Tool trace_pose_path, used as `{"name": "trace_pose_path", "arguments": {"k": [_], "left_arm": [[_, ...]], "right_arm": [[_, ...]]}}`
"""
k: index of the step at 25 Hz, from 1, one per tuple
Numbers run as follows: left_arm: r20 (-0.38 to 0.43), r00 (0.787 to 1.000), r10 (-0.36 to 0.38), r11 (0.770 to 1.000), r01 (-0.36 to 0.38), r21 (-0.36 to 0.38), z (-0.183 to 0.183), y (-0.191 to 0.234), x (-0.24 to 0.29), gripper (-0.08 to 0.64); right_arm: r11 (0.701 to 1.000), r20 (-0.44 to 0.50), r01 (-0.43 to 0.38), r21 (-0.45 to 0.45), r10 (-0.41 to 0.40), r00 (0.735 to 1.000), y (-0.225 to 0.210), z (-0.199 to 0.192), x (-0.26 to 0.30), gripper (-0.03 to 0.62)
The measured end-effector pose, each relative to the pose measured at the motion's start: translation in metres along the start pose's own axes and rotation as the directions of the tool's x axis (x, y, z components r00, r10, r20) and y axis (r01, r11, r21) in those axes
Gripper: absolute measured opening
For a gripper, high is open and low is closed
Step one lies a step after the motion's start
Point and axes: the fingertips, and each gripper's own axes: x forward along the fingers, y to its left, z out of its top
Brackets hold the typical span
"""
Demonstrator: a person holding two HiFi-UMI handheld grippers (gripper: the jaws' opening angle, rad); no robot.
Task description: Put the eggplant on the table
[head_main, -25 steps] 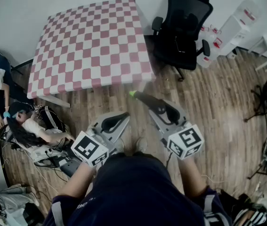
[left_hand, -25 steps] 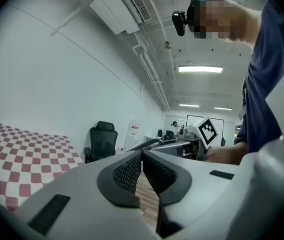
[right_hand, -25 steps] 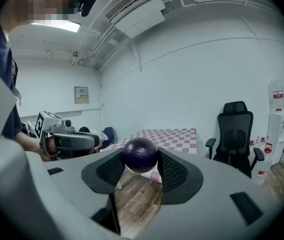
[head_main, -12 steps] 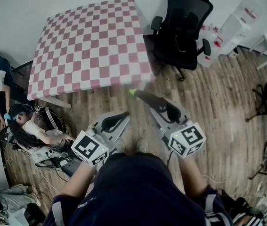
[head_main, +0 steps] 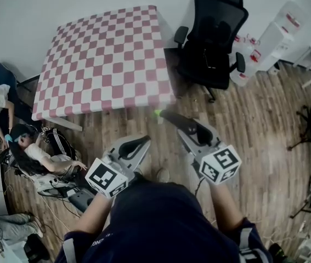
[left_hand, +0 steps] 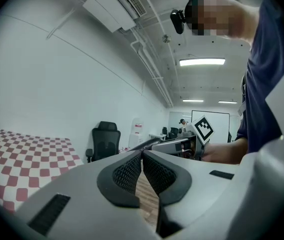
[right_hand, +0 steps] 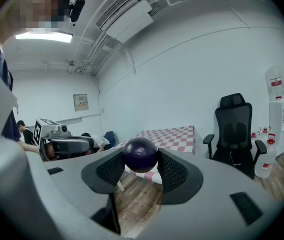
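The right gripper point(head_main: 165, 114) is clamped on the eggplant point(right_hand: 140, 154). In the right gripper view the dark purple, rounded body sits between the two black ribbed pads point(right_hand: 174, 170), both pressing on its sides, with the jaws wide around it. From the head view only the eggplant's green stem end shows, poking out past the jaw tips. It hangs in the air over the wooden floor point(head_main: 254, 119), just short of the near right corner of the table point(head_main: 106, 59) and not above its top. The table (draped in a pink-and-white checked cloth) fills the far left of the scene. The left gripper point(head_main: 142, 141) is empty, its jaws together. In the left gripper view the pad tips meet, and only a sliver of floor shows between the pads lower down. It lies to the left of the right gripper and nearer the person, and it also points towards the table. Each gripper carries a marker cube at its near end — the left cube point(head_main: 107, 177) and the right cube point(head_main: 220, 164) — just ahead of the person's forearms. A black office chair point(head_main: 213, 34) stands just beside the table's right edge. A person point(head_main: 34, 152) reclines on the floor at the left, near the table's near left corner.
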Motion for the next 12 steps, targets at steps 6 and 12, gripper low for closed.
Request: {"name": "trace_pose_path", "arguments": {"k": [6,12], "left_arm": [[-0.037,0.999,0.019,0.998,-0.021,-0.062,0.062,0.022,0.003,0.035],[-0.018,1.0,0.011,0.999,-0.012,-0.047,-0.004,0.064,0.067,0.035]], "right_arm": [[0.999,-0.049,-0.005,0.037,0.007,0.999,-0.007,0.064,0.013,0.216],[1.0,-0.043,0.005,0.029,-0.004,0.999,-0.079,0.003,0.055,0.216]]}}
